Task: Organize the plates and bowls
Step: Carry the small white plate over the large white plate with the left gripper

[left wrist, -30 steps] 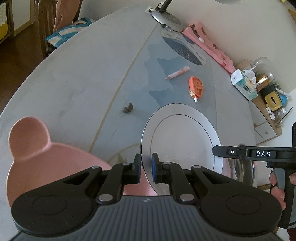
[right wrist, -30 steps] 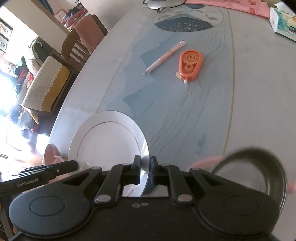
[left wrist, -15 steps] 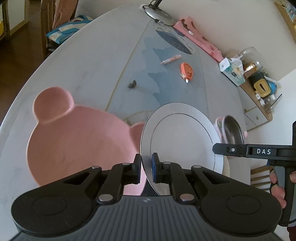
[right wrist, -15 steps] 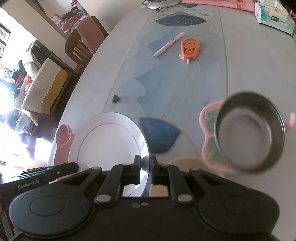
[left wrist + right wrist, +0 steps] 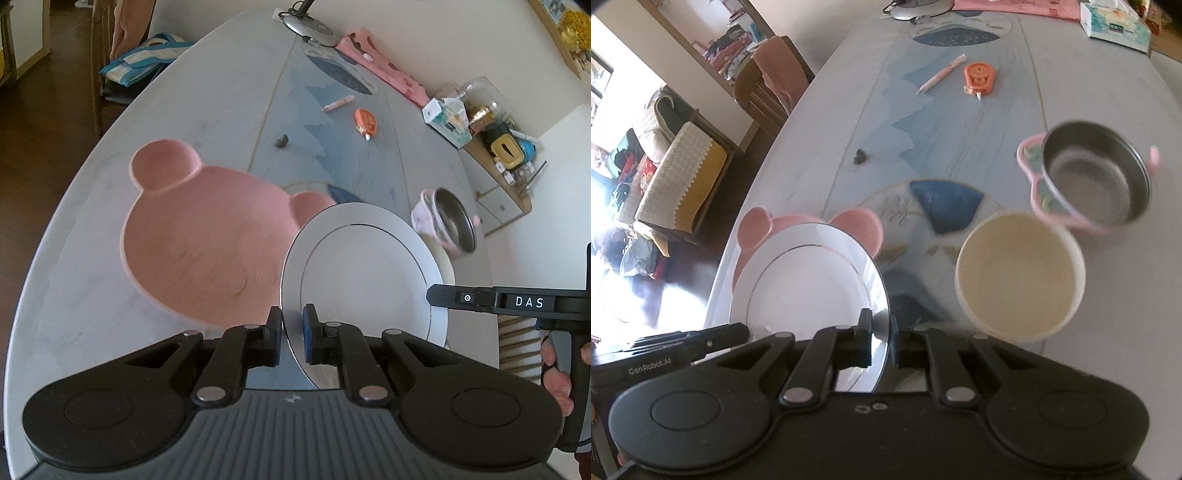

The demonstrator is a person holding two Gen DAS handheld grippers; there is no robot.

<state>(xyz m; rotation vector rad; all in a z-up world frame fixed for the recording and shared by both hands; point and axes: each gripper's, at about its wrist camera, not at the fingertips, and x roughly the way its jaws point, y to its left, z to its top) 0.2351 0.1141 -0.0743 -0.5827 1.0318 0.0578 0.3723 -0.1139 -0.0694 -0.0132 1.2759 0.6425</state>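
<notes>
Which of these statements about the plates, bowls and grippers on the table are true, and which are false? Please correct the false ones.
1. Both grippers are shut on the rim of the white plate. True: the left gripper and the right gripper each clamp its edge.
2. The pink bear-shaped plate is stacked on the white plate. False: it lies on the table, behind and partly under the raised white plate.
3. The cream bowl is empty. True.
4. The steel bowl holds the orange tape dispenser. False: the steel bowl is empty; the dispenser lies farther back, beside the pink pen.
</notes>
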